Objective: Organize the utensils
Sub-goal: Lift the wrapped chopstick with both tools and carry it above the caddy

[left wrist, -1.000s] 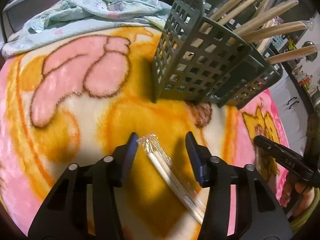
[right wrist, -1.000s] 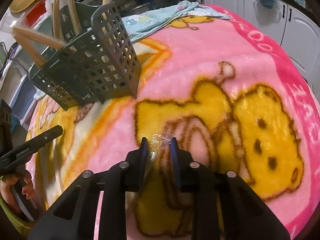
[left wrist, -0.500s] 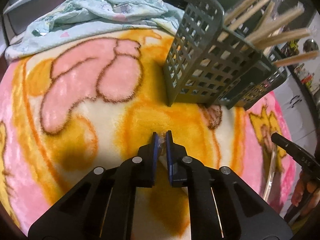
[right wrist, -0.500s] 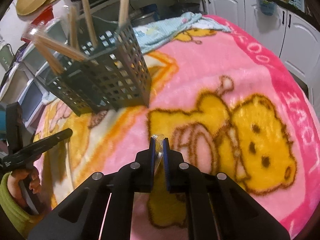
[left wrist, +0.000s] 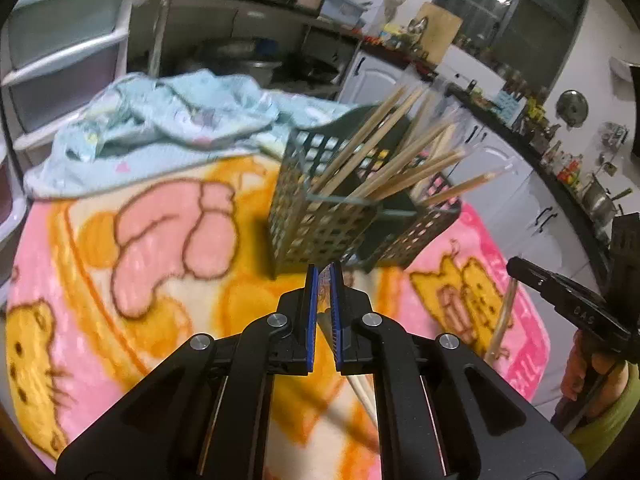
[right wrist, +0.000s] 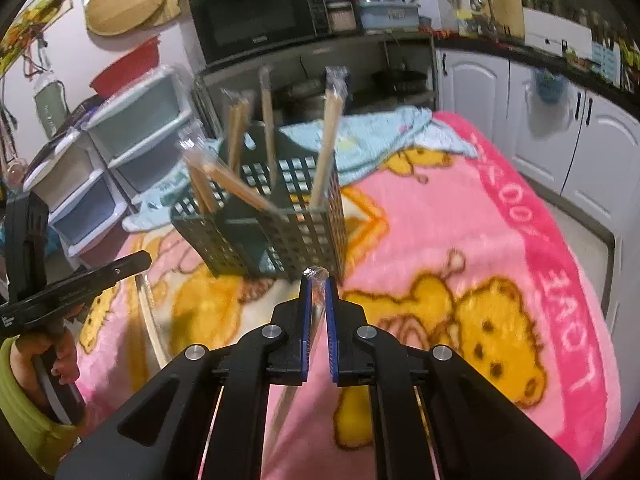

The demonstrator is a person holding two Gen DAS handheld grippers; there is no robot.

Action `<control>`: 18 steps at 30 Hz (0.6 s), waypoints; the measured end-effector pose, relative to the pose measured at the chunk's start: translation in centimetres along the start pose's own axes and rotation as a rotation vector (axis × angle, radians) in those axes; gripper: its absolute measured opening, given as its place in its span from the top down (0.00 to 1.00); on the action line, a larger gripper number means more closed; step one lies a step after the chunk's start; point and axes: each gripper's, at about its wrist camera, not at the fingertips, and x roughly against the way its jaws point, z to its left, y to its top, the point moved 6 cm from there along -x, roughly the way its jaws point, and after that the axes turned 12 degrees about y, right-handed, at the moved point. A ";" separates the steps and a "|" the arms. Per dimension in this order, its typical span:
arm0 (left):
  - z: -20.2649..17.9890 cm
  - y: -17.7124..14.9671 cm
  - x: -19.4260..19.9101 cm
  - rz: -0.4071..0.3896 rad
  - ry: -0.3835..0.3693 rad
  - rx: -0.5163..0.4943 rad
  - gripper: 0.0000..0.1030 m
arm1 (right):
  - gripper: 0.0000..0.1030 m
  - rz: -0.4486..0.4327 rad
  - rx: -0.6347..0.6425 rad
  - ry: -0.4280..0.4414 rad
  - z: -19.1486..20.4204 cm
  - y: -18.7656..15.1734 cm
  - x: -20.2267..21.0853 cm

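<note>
Two wrapped chopstick pairs are held in front of the green basket [left wrist: 320, 220]: one [left wrist: 329, 276] by the left gripper [left wrist: 325, 280], one [right wrist: 316, 280] by the right gripper [right wrist: 316, 284], both closed narrowly.

Both views are lit by warm indoor light from above, bright on the blanket [left wrist: 168, 240] and dimmer toward the kitchen behind. The window [left wrist: 516, 12] is dark with one small glare spot. Motion blur softens nearly everything beyond the tongs (the blanket's pattern and the basket [right wrist: 280, 224] most of all), while the black tong arms close to the lens stay sharp. Strong fisheye bending curves the cabinets [right wrist: 568, 128] and walls, and black vignetting fills the corners. Colours look oversaturated, with slight noise in the dark areas.
</note>
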 end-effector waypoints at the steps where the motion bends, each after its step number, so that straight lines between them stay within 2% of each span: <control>1: -0.2 0.3 0.4 -0.011 -0.006 -0.003 0.97 | 0.93 -0.009 0.007 0.002 0.3 0.3 0.4; 18: -2.9 3.9 5.6 -0.133 -0.086 -0.044 0.97 | 0.94 -0.138 0.089 -0.009 2.7 4.0 5.5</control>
